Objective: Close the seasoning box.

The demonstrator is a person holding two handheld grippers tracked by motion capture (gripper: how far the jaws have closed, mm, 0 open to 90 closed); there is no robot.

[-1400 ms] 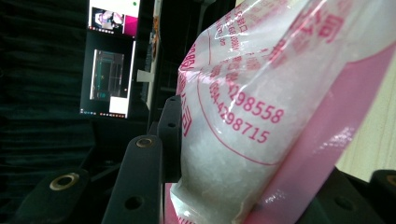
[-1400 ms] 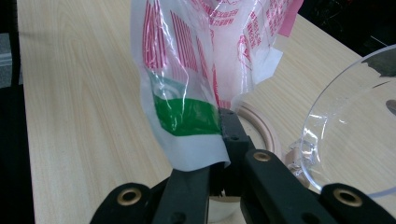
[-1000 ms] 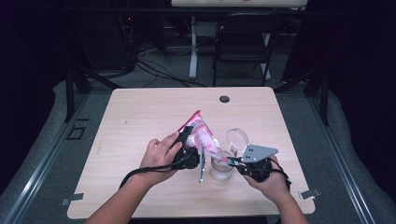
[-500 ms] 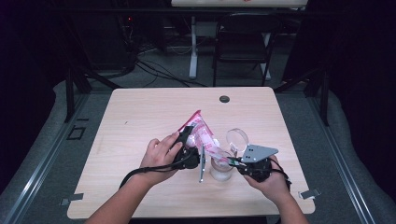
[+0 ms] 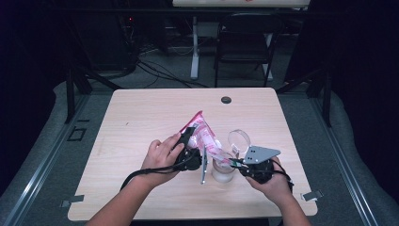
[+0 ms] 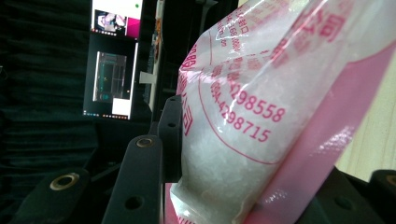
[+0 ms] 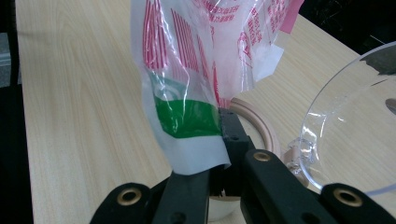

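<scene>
Gripping the bag, right tongs overhang a jar rim.

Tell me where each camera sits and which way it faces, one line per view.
High view: above the person's side, facing forward and down on the table; forearms, left gripper and right gripper show.
Left gripper view: along its jaws, clamping the pink bag.
Right gripper view: along its jaws, pinching the bag's edge over the jar with open lid.
Shared: the bag.

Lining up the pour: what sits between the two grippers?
The pink bag spans them, held by the left gripper and right gripper, above the jar, in the high view.
</scene>
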